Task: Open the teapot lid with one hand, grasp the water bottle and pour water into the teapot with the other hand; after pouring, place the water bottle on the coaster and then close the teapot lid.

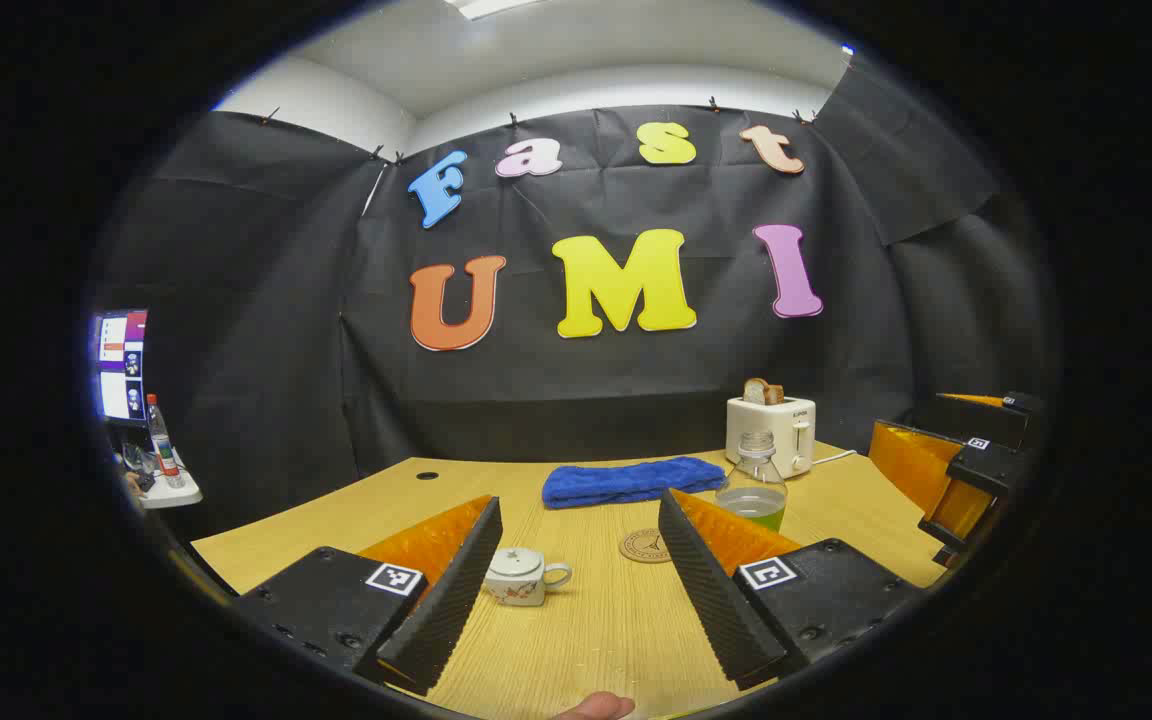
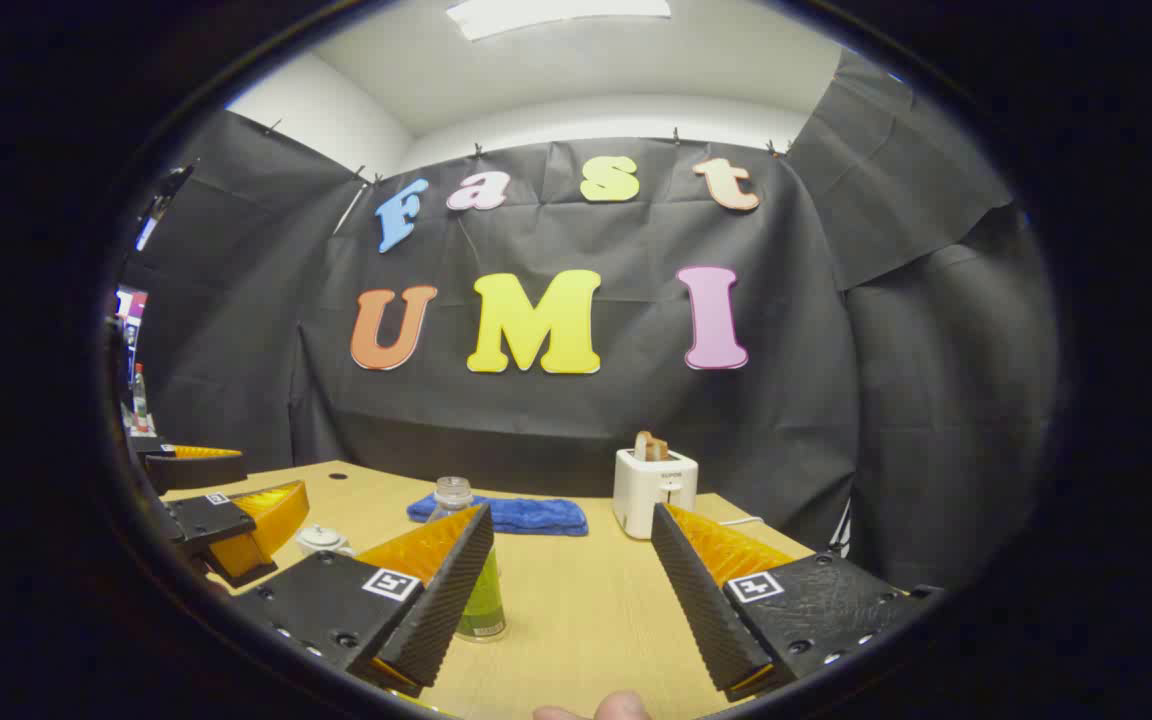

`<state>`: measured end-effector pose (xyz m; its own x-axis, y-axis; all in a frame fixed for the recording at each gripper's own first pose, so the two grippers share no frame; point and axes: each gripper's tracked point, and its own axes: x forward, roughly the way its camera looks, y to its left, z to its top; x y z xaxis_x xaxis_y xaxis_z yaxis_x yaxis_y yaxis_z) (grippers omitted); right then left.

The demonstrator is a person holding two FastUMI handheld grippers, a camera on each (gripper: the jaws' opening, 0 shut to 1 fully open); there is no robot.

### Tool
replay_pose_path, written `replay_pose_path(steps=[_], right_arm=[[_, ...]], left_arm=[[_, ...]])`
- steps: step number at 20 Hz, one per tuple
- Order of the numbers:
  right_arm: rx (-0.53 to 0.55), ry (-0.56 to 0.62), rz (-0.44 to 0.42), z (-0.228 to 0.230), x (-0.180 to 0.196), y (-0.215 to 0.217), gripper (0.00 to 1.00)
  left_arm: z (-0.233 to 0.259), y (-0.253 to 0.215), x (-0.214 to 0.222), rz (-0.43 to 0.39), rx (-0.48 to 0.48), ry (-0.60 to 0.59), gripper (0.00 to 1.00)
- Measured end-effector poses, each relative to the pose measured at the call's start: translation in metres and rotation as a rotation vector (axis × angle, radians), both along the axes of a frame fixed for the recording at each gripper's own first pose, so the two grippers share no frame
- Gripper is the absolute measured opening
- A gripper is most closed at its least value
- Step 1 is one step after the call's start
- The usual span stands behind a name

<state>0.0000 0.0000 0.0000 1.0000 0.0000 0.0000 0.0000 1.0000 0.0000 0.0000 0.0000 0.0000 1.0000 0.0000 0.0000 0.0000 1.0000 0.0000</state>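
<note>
On the table (image 1: 576, 620), the blue towel (image 1: 631, 480) and toaster (image 1: 771, 432) lie toward the far edge, the water bottle (image 1: 752, 487) stands beside the coaster (image 1: 646, 546), the lidded teapot (image 1: 520, 576) sits nearer, and the left gripper (image 1: 576, 590) and right gripper (image 2: 571, 590) hover with jaws spread, holding nothing.

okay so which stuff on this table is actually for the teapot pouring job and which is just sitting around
For the job: teapot, water bottle, coaster.
Just lying about: blue towel, toaster with bread.
</note>
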Motion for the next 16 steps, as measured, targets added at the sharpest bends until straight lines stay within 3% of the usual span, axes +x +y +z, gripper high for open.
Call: replay_pose_path(steps=[16], right_arm=[[-0.009, -0.007, 0.012, -0.0007, -0.0021, 0.0053, 0.98]], left_arm=[[-0.0042, 0.0060, -0.0004, 0.007, -0.010, 0.020, 0.99]])
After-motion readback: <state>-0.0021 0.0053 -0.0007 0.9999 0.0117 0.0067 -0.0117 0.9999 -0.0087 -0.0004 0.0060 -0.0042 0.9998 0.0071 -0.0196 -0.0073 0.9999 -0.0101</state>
